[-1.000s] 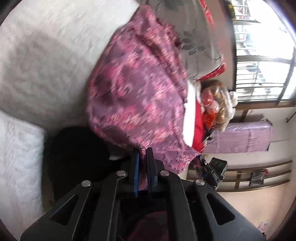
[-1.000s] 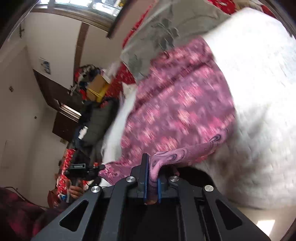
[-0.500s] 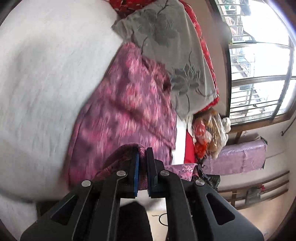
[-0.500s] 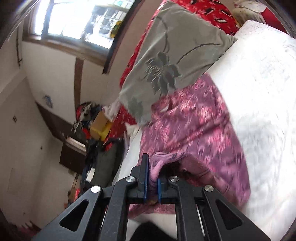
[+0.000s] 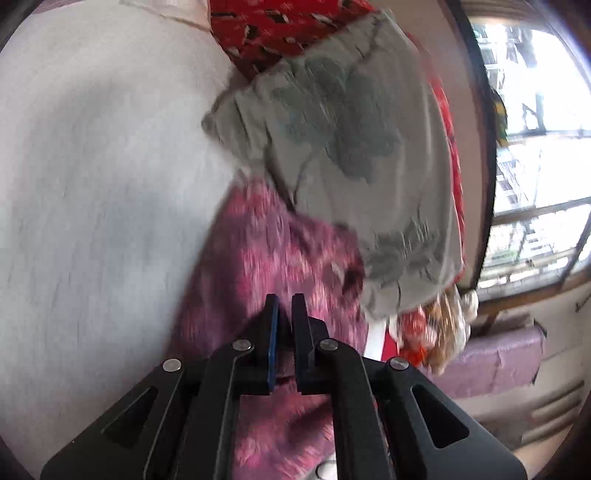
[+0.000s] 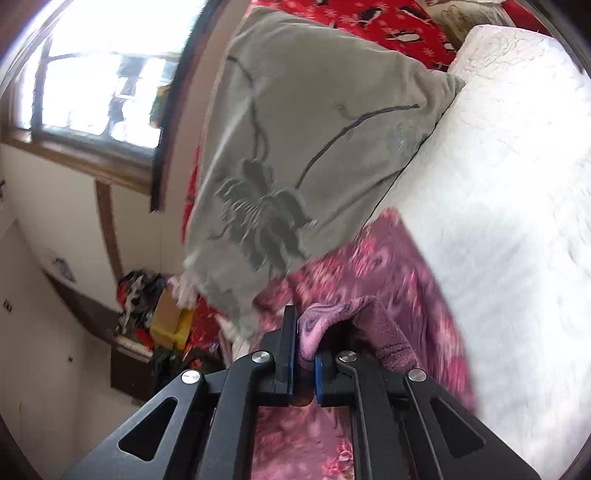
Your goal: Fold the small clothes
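- Left wrist view: my left gripper (image 5: 285, 306) has its jaws drawn close, with pink fabric showing in the narrow gap lower down, so I judge it is pinching an edge of the cloth (image 5: 266, 243). The cloth is a pink-purple patterned piece lying on the white bed (image 5: 92, 166). It runs straight ahead of the fingers and away from me, and its far end is tucked against, maybe slightly under, the grey pillow (image 5: 351, 147). A red blanket (image 5: 273, 22) lies beyond the pillow. The frame is blurred, so finer folds are not readable.
- Right wrist view: my right gripper (image 6: 303, 332) is clamped on a bunched hem of the same cloth (image 6: 384, 266), and a fold of it humps up just right of the fingers. The rest of the cloth lies flat ahead and to the right on the bed (image 6: 517, 184), and its far end meets the pillow (image 6: 303, 147).
- My judgement: both grippers hold the near edge, neither clearly nearer the far edge. The cloth's long axis points forward toward the pillow, so the fold should carry the near edge that way and stop short of the pillow.
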